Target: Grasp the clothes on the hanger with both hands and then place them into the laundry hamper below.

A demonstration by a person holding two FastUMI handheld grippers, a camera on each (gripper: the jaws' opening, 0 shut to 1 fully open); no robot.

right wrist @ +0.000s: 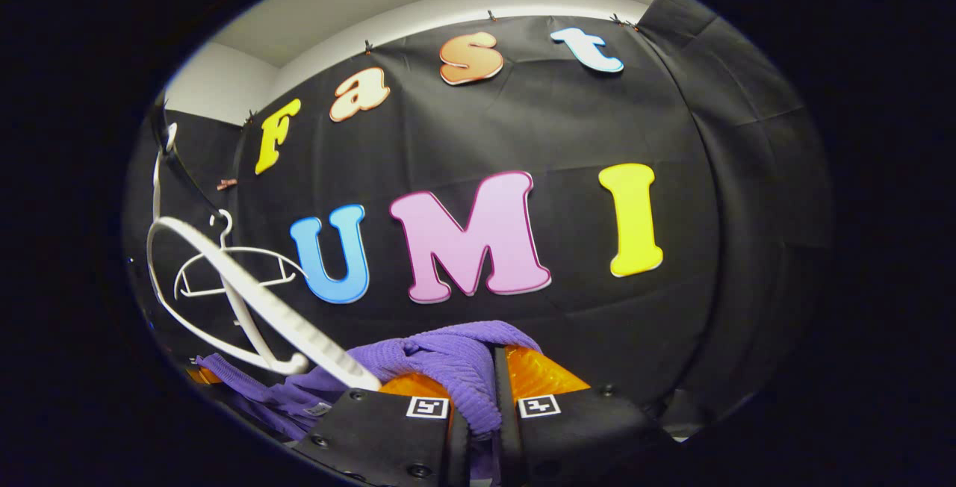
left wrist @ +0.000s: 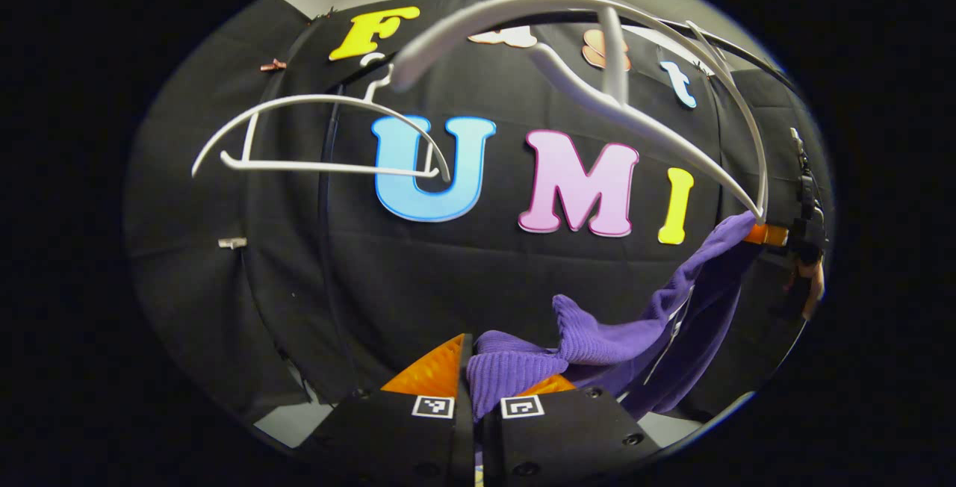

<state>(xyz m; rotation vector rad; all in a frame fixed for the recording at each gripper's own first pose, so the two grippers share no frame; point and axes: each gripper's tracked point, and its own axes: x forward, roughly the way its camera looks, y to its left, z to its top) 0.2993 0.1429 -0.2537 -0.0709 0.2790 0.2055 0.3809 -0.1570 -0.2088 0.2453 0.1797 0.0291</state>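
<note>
A purple knitted garment [left wrist: 635, 337] is stretched between my two grippers. In the left gripper view my left gripper [left wrist: 494, 371] is shut on one bunched end, and the cloth runs up and to the right to my right gripper [left wrist: 777, 237], which pinches the other end. A white hanger [left wrist: 620, 98] tilts just above the garment, and its lower tip touches the cloth near the right gripper. In the right gripper view my right gripper [right wrist: 478, 375] is shut on a fold of the garment [right wrist: 448, 356]. The same hanger [right wrist: 254, 308] leans across at the left.
A second, bare white hanger [left wrist: 321, 151] hangs from a rail at the back left, seen small in the right gripper view as the far hanger [right wrist: 231, 270]. The black cloth wall stands close behind. A hand [left wrist: 810, 285] holds the right gripper.
</note>
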